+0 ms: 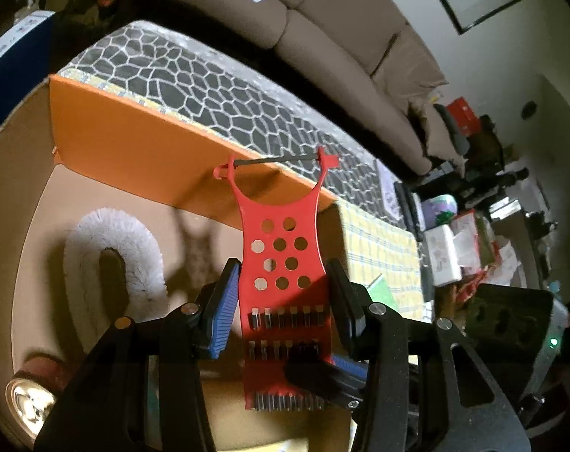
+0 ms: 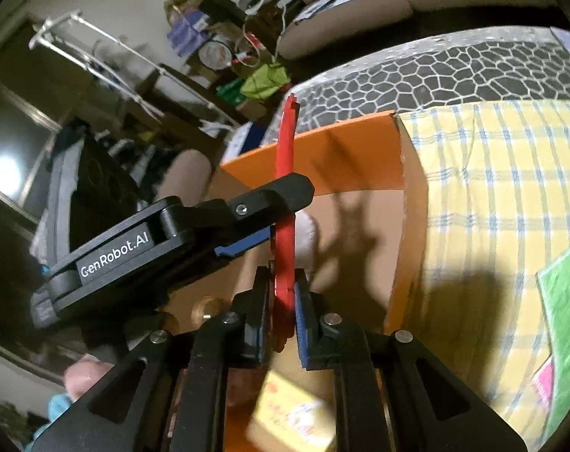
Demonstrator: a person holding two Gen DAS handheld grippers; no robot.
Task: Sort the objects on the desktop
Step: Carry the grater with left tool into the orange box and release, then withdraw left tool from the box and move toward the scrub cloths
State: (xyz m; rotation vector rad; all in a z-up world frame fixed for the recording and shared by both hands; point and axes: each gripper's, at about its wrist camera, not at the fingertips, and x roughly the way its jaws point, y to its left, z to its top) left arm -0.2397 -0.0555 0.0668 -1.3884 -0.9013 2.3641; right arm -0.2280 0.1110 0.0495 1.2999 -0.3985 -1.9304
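Both grippers have hold of the same red plastic tool holder, a flat perforated card with rows of small metal bits slotted across its lower half and a dark rod across its forked top. The left gripper is part-way open, its pads pressing on the card's two side edges. The right gripper is almost fully closed, pinching the thin card by its flat faces near the lower end. The card hangs over the open cardboard box, close to the box's orange far wall. Down inside the box lie a white curved brush and a shiny round metal thing. The box sits on the counter, beside a yellow checked cloth.
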